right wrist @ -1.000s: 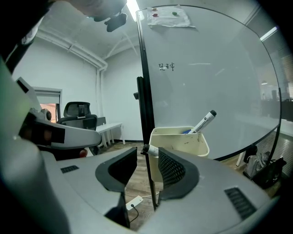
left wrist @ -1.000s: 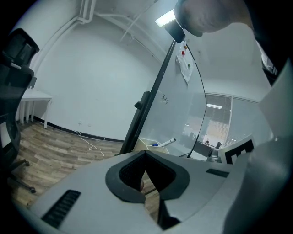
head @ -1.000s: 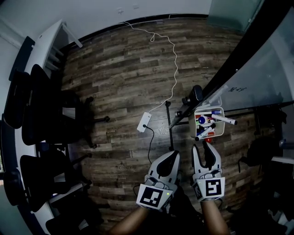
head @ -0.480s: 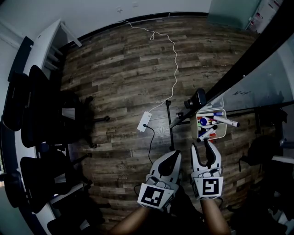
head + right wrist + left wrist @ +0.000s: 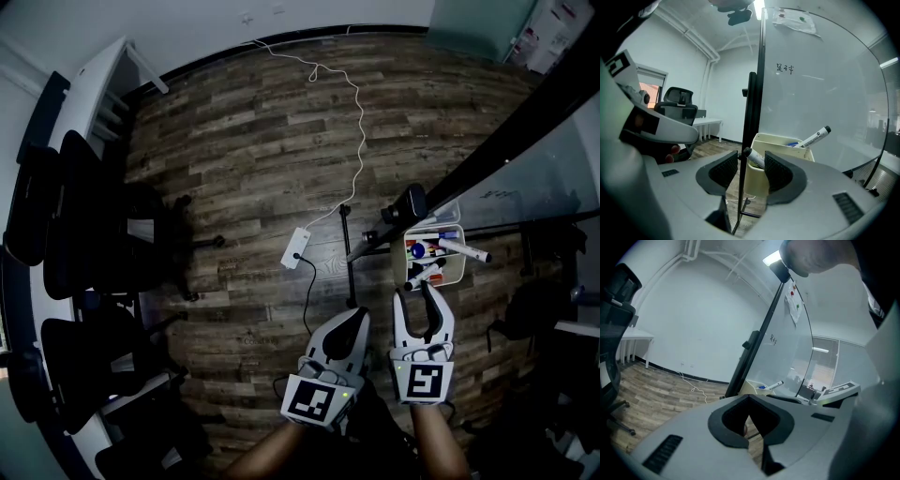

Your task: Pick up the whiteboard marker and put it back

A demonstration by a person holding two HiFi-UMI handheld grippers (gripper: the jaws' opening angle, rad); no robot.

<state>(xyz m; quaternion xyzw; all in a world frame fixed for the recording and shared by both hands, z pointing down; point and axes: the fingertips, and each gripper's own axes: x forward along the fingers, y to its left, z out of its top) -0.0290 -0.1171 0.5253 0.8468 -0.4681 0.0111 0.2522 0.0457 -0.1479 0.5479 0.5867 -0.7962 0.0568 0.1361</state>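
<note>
A cream bin (image 5: 452, 272) hangs at the foot of the glass whiteboard (image 5: 525, 183) and holds several markers. One white marker with a black cap (image 5: 424, 274) leans out of the bin's near side. Its capped end (image 5: 753, 157) lies between the jaws of my right gripper (image 5: 416, 296), which have just been opening; the pads stand clear of it on both sides. Another marker (image 5: 813, 137) pokes out of the bin (image 5: 780, 161) at the far right. My left gripper (image 5: 355, 321) hangs beside the right one, shut and empty, and points toward the board's stand (image 5: 754, 352).
The whiteboard's black post (image 5: 751, 117) stands just left of the bin. A white power strip (image 5: 294, 248) and its cable (image 5: 358, 112) lie on the wooden floor. Black office chairs (image 5: 66, 225) and a white desk (image 5: 98, 75) line the left wall.
My right gripper's jaws have spread apart and let go of the marker, which now rests in the bin. The left gripper has not moved.
</note>
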